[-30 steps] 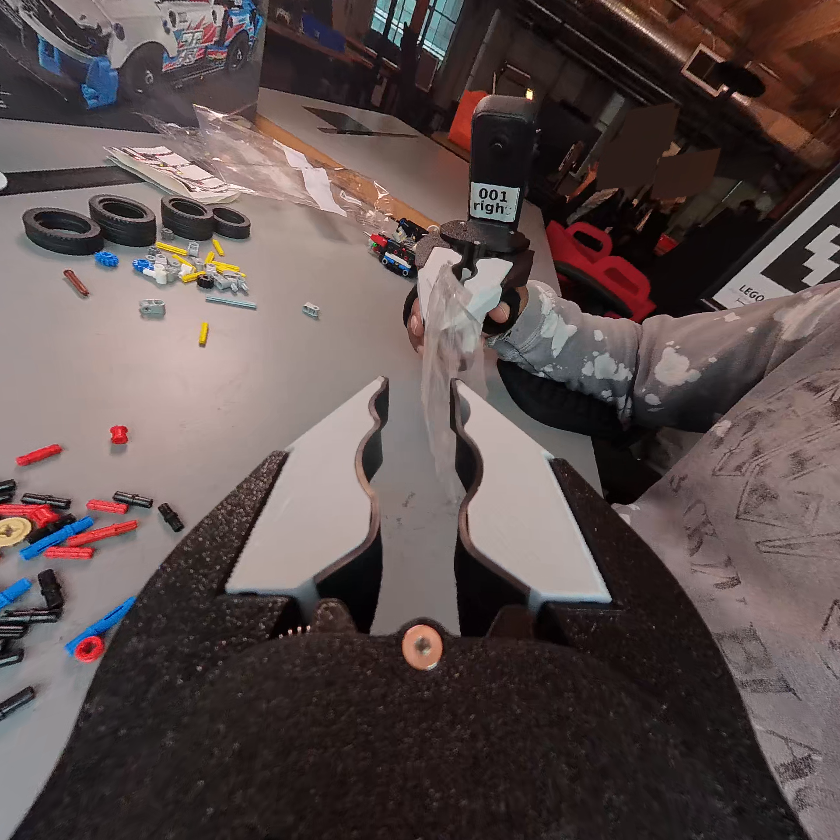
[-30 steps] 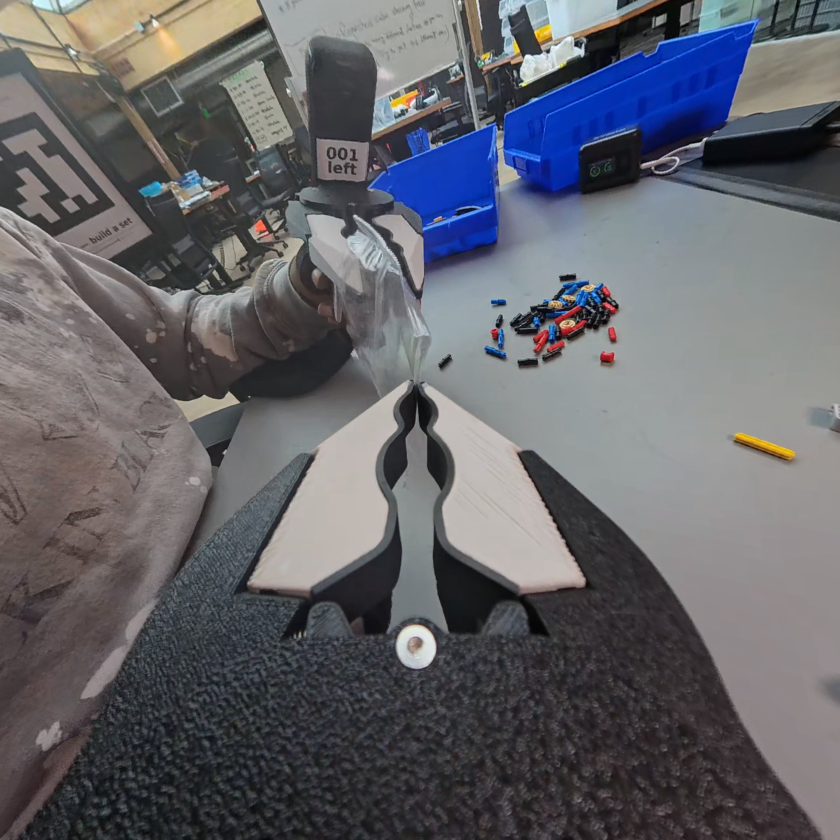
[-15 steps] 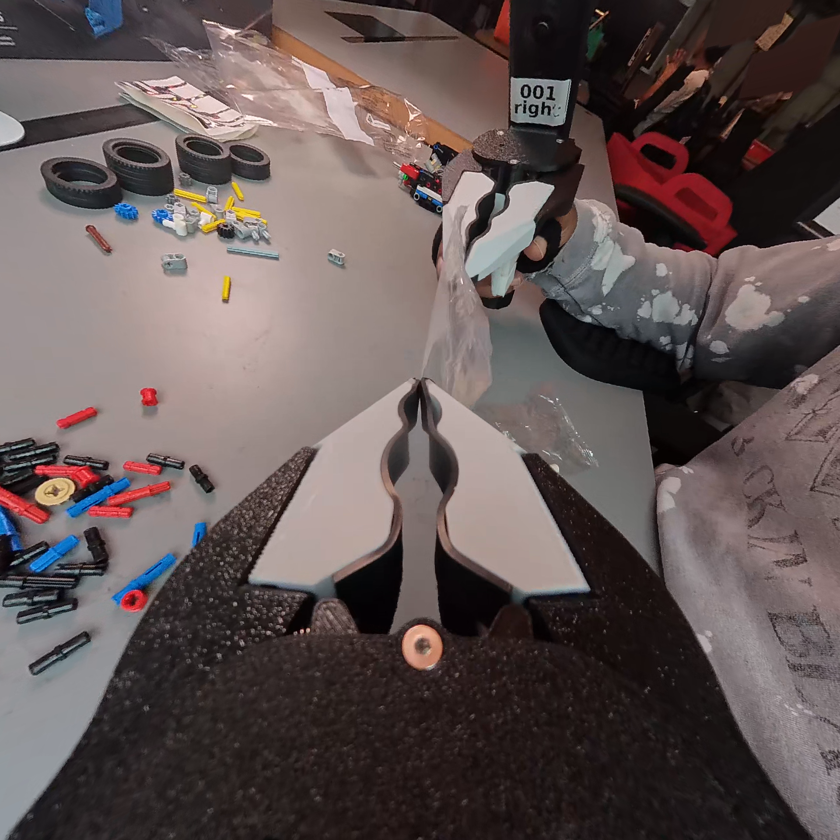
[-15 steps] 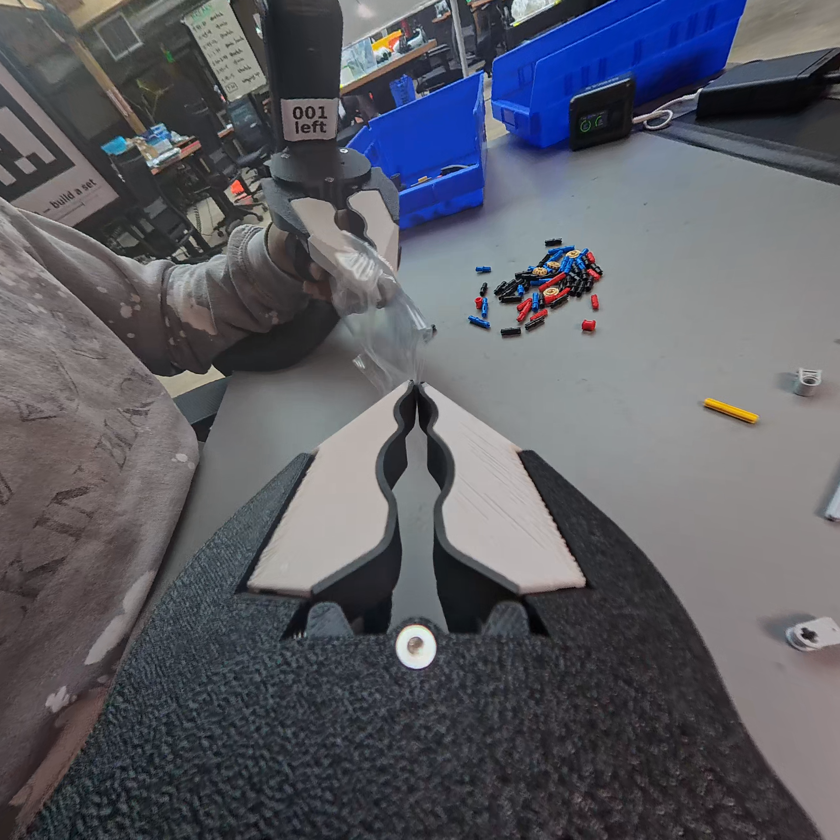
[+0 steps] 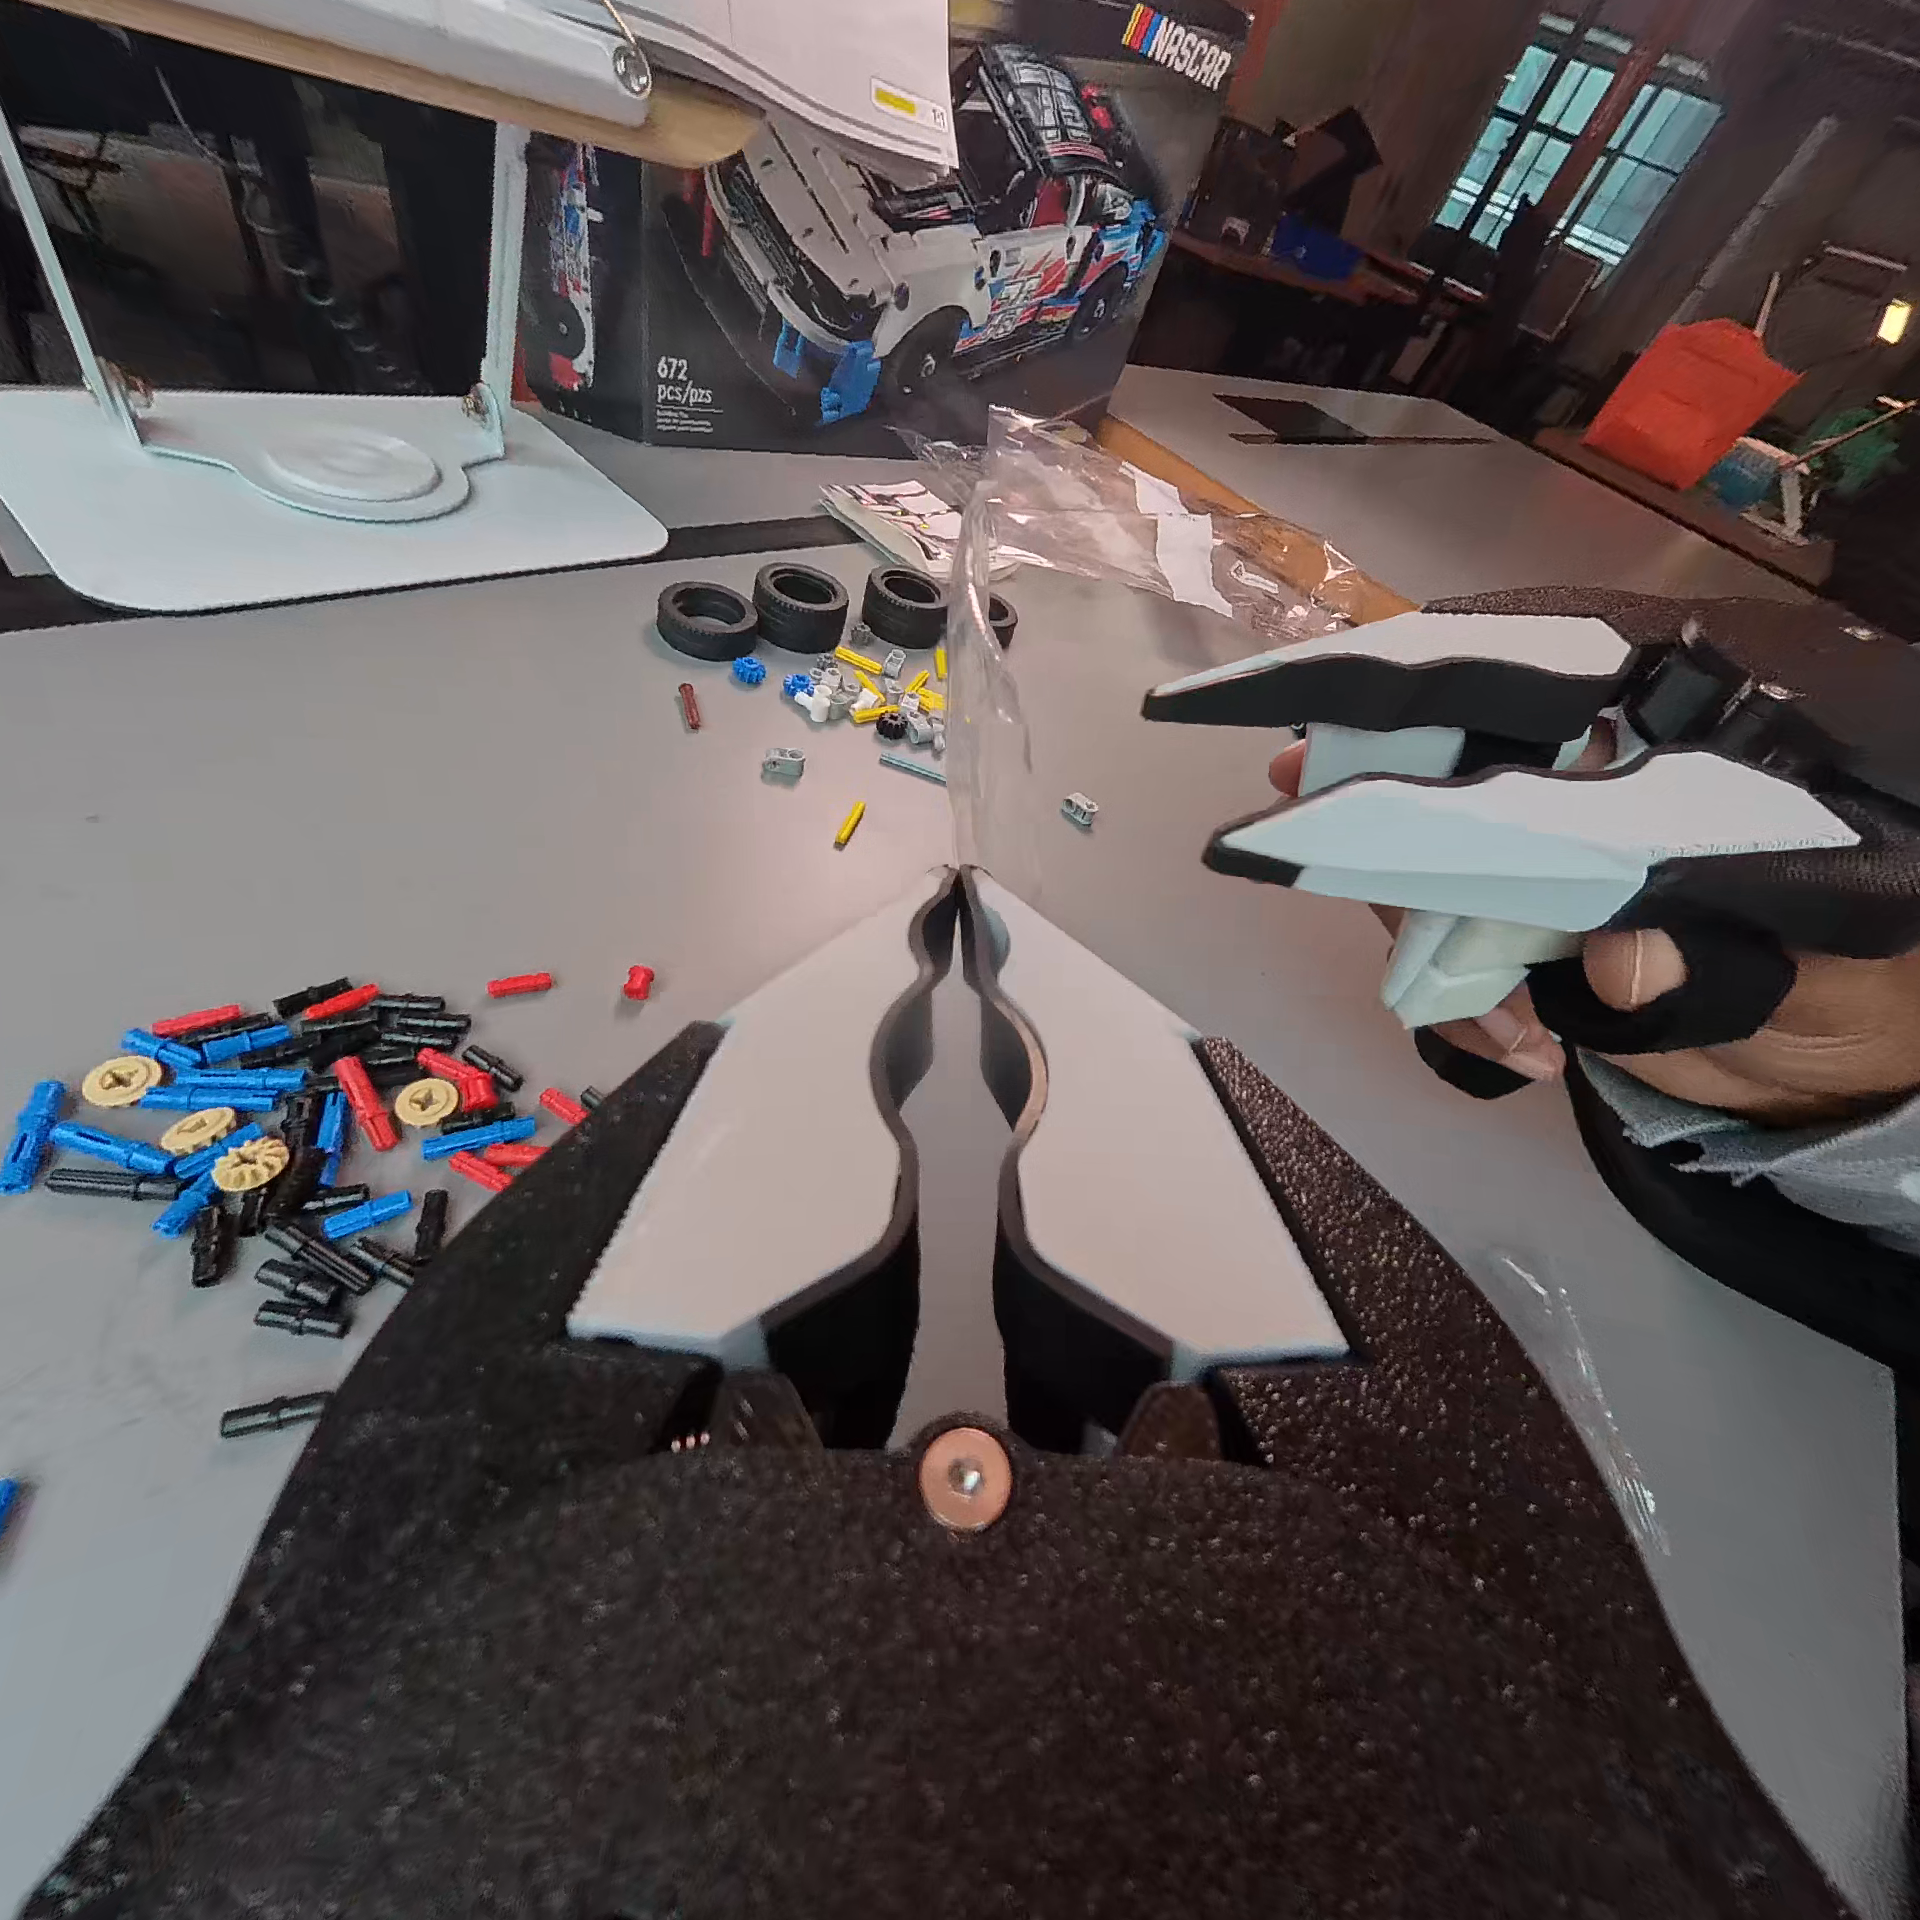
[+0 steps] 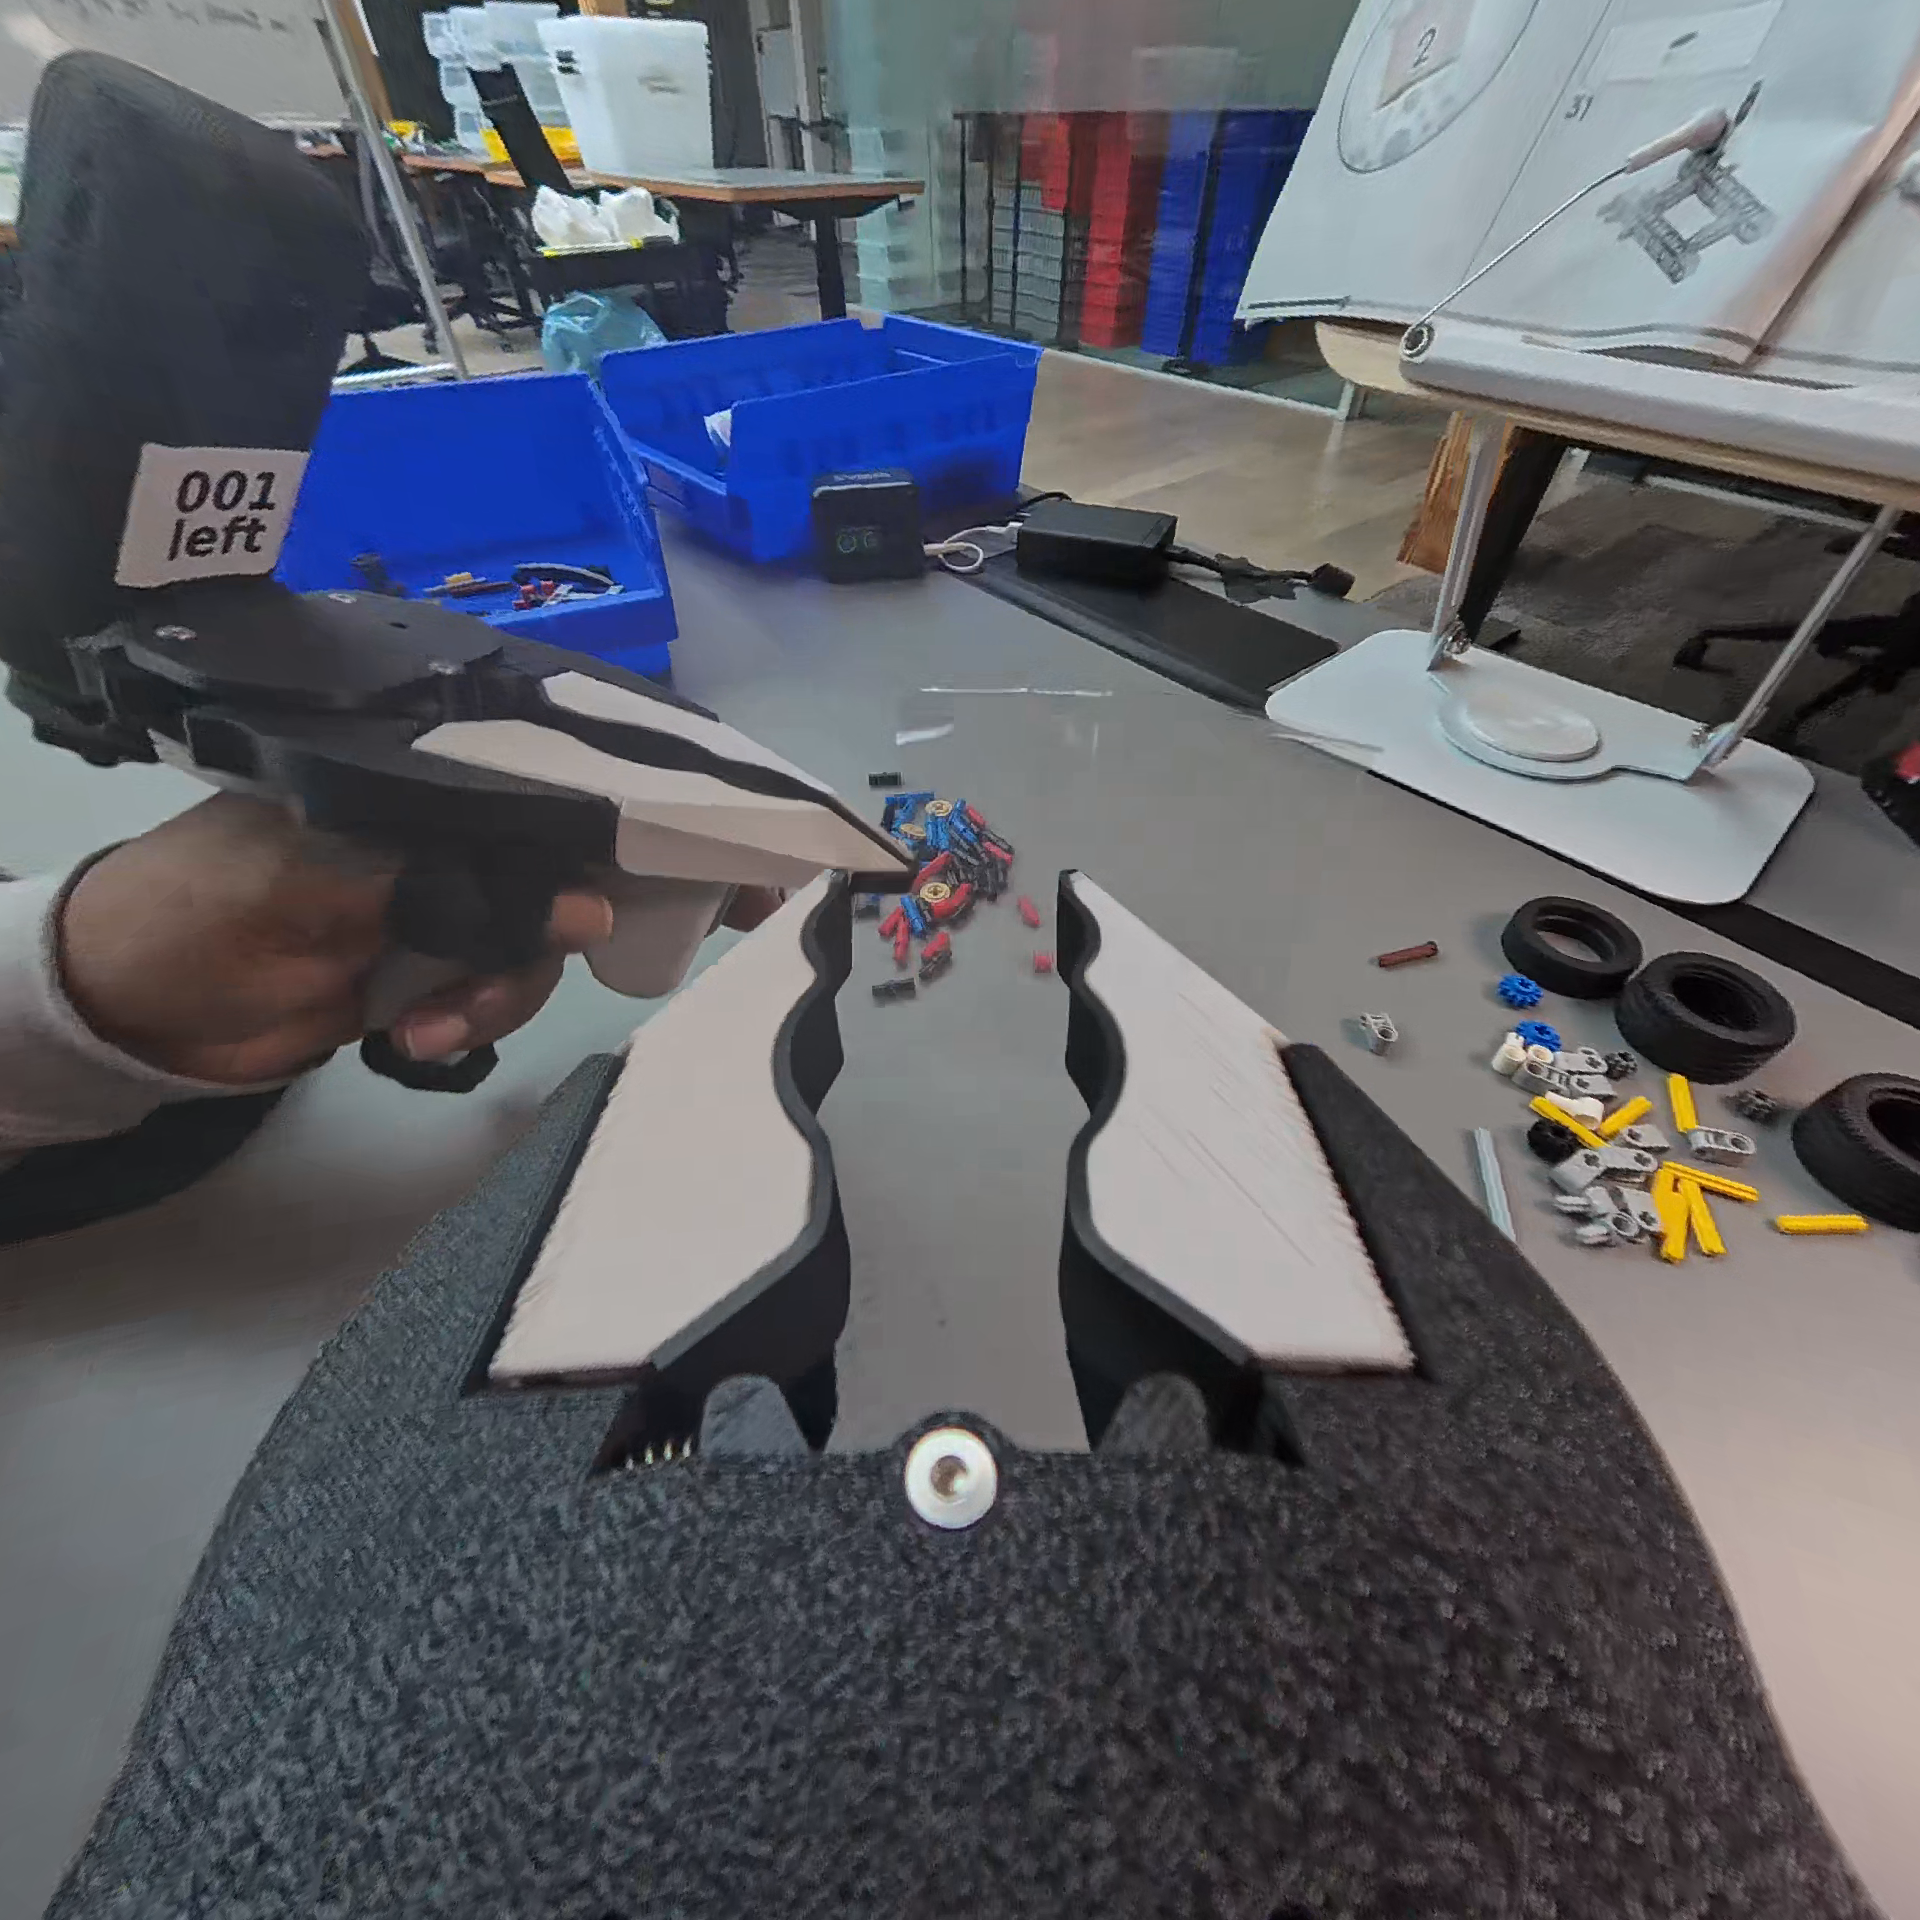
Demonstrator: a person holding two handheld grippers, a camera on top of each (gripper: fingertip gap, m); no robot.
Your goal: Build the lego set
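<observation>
My left gripper (image 5: 957, 875) is shut on the edge of an empty clear plastic bag (image 5: 982, 686), which stands up from its tips above the grey table (image 5: 416, 831). My right gripper (image 6: 948, 883) is open and empty; in the left wrist view it (image 5: 1179, 784) hangs just right of the bag, apart from it. In the right wrist view the left gripper (image 6: 896, 868) reaches in from the left with its tips close to my left finger. A pile of blue, red and black pins with tan gears (image 5: 281, 1122) lies on the table and also shows beyond my right fingers (image 6: 945, 857).
Black tyres (image 5: 800, 603) and small grey and yellow parts (image 5: 873, 696) lie farther back. The set's box (image 5: 883, 260), a book stand's white base (image 5: 312, 488) holding the open instruction booklet (image 6: 1610, 156), blue bins (image 6: 831, 416) and other clear wrapping (image 5: 1143, 530) ring the table.
The right gripper has let go of the bag and opened. Both grippers have swung round to face the parts on the table. The left gripper still holds the bag.
</observation>
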